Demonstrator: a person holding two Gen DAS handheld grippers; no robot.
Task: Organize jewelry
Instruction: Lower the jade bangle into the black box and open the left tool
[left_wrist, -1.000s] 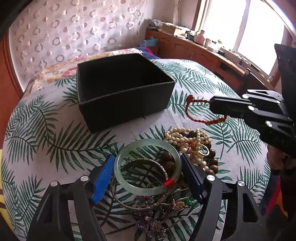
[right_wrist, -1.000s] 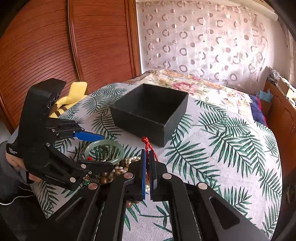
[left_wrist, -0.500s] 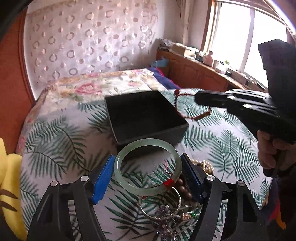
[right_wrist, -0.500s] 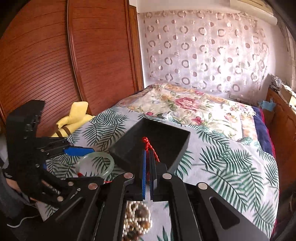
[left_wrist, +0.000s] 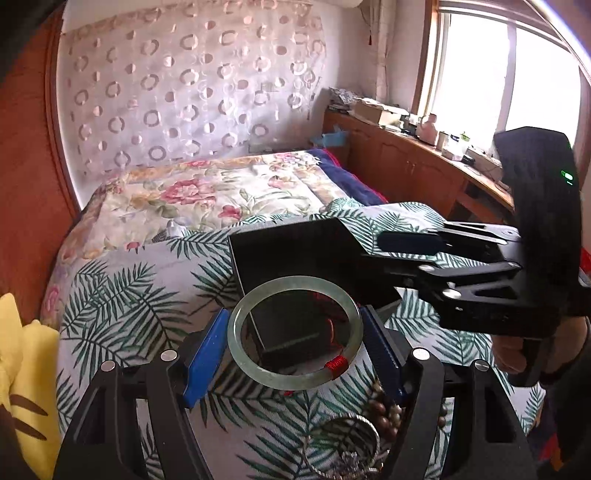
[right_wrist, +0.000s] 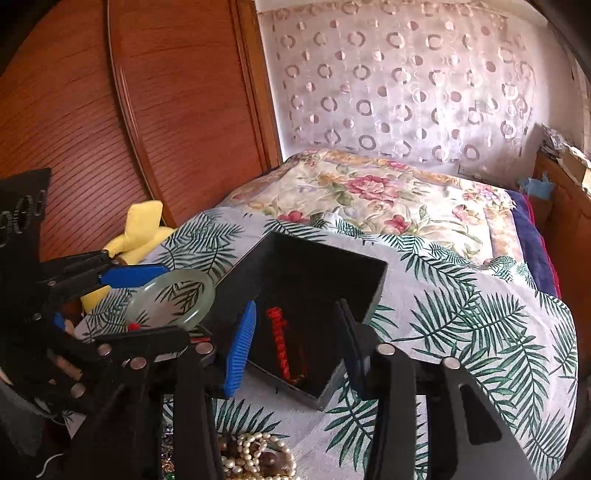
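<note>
My left gripper (left_wrist: 295, 345) clamps the bangle (left_wrist: 294, 332) level beside the box (right_wrist: 314, 288); my right gripper's (right_wrist: 295, 343) jaws, just opened, hang empty over it.

A box (right_wrist: 373, 280) stands on the bed (right_wrist: 480, 314), open side up. Inside it, on the bottom, lies a cord bracelet (right_wrist: 280, 343). The right gripper (right_wrist: 295, 343) hangs over the box's near corner, jaws apart, nothing between them. To its left the left gripper (left_wrist: 295, 339) holds a bangle (left_wrist: 291, 332) flat between its jaws, above the box's near edge. In front of the box, on the bed, lies a heap of beads (right_wrist: 255, 458) and bracelets (left_wrist: 343, 443). A cushion (right_wrist: 140, 229) lies left of the box, by the bed's edge.
</note>
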